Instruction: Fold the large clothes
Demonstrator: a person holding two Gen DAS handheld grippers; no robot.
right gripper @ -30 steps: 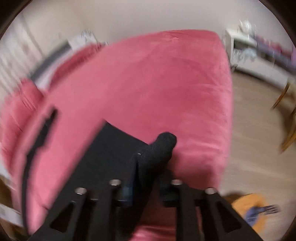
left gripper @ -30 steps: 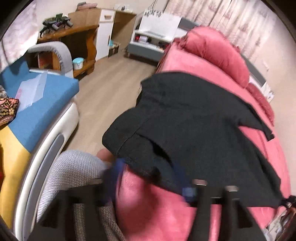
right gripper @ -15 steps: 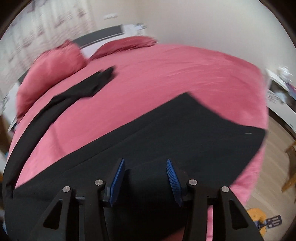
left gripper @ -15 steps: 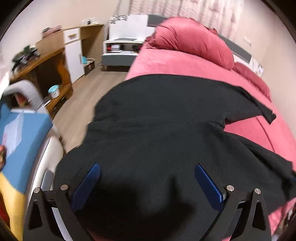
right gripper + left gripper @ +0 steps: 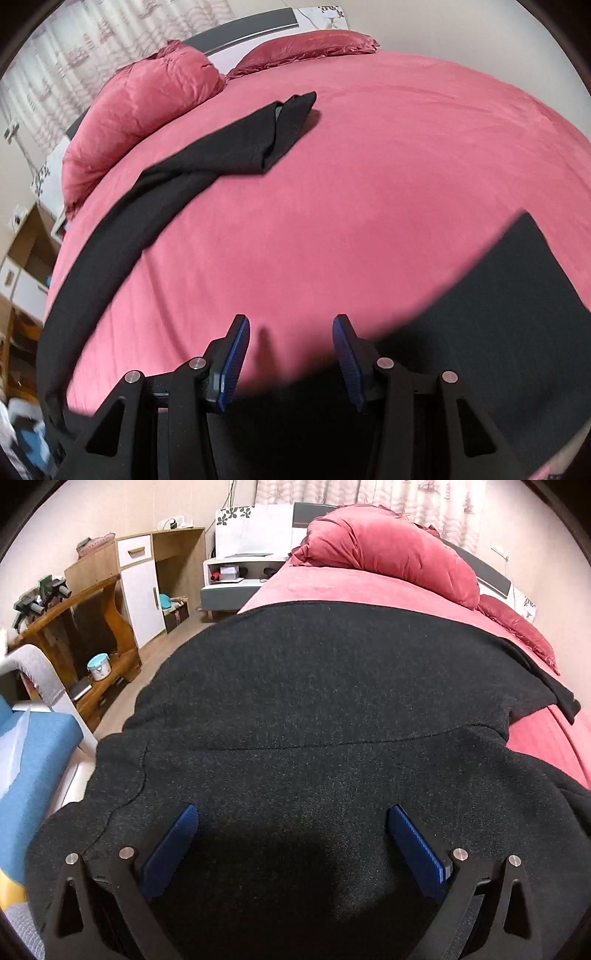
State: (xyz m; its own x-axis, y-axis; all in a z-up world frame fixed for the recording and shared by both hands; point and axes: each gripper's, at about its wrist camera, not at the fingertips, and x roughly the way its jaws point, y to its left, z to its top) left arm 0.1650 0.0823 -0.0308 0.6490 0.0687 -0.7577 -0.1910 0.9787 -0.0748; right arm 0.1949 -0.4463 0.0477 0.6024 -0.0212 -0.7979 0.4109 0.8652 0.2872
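A large black knit garment (image 5: 314, 709) lies spread on a pink bed (image 5: 369, 587). In the left wrist view it fills the foreground, and my left gripper (image 5: 291, 819) hovers just above it, wide open and empty. In the right wrist view one black sleeve (image 5: 236, 147) stretches toward the pillows, and a flat black panel of the garment (image 5: 517, 295) lies at the right. My right gripper (image 5: 291, 332) is open and empty over bare pink sheet (image 5: 369, 184), with black cloth below its base.
Pink pillows (image 5: 388, 561) and a folded quilt (image 5: 144, 110) sit at the head of the bed. A blue-cushioned chair (image 5: 33, 746), a wooden desk (image 5: 85, 627), a white cabinet (image 5: 140, 587) and a low shelf unit (image 5: 232, 579) stand left of the bed across the wooden floor.
Both grippers opened and let go of the black garment. It now lies flat on the bed. The left gripper moved in close over it; the right swung toward the pillows.
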